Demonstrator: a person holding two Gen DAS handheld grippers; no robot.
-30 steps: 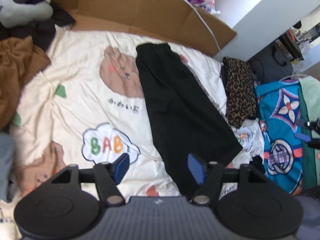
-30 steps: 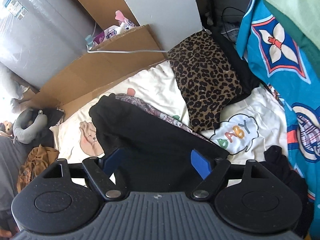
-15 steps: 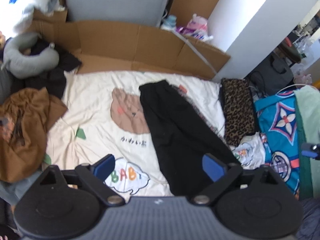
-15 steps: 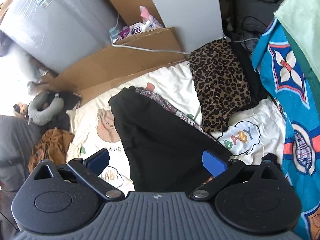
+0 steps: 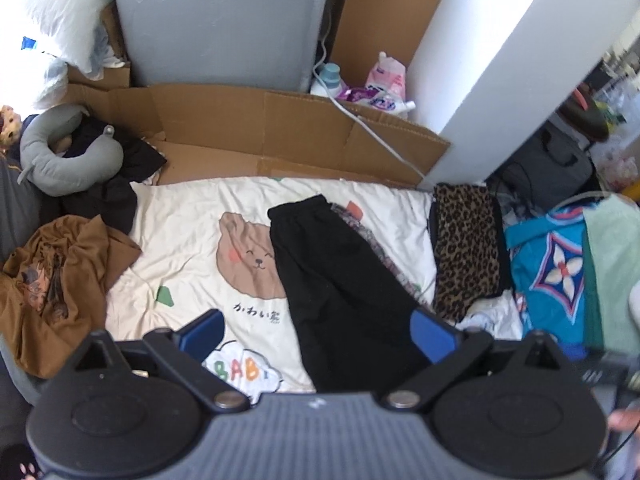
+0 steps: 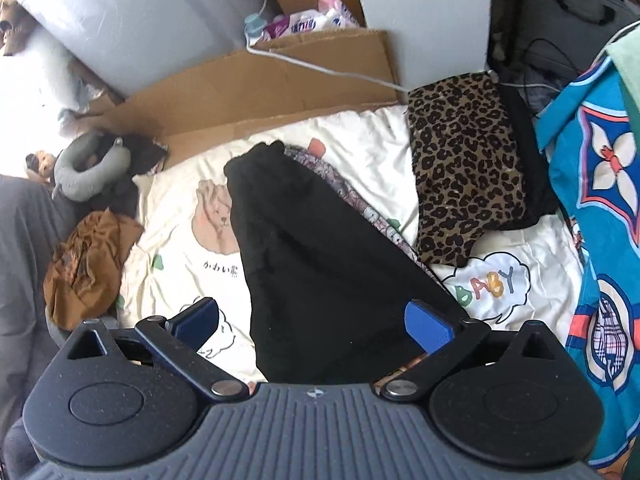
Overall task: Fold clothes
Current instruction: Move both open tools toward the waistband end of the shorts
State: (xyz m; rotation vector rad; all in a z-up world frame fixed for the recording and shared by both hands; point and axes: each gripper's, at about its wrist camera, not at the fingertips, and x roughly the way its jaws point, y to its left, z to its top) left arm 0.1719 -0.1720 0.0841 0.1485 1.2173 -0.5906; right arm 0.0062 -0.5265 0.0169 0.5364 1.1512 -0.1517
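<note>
A black garment (image 5: 340,292) (image 6: 316,264) lies folded lengthwise on a cream quilt (image 5: 188,232) (image 6: 360,148) printed with bears. A strip of patterned cloth (image 5: 372,244) peeks out along its right edge. My left gripper (image 5: 318,334) hangs well above the quilt, jaws wide open with nothing between the blue pads (image 5: 202,330). My right gripper (image 6: 312,322) is also open and empty, above the garment's near end.
A leopard-print piece (image 5: 466,248) (image 6: 464,160) lies right of the black garment. A brown garment (image 5: 52,284) (image 6: 88,256) is crumpled at the left, with a grey neck pillow (image 5: 66,160) behind it. Cardboard (image 5: 280,132) lines the far edge. A blue patterned blanket (image 6: 600,208) covers the right.
Both grippers have opened wider. The left one has risen and pulled back, so much more of the quilt and the room behind shows. The right one has lifted slightly and rolled.
</note>
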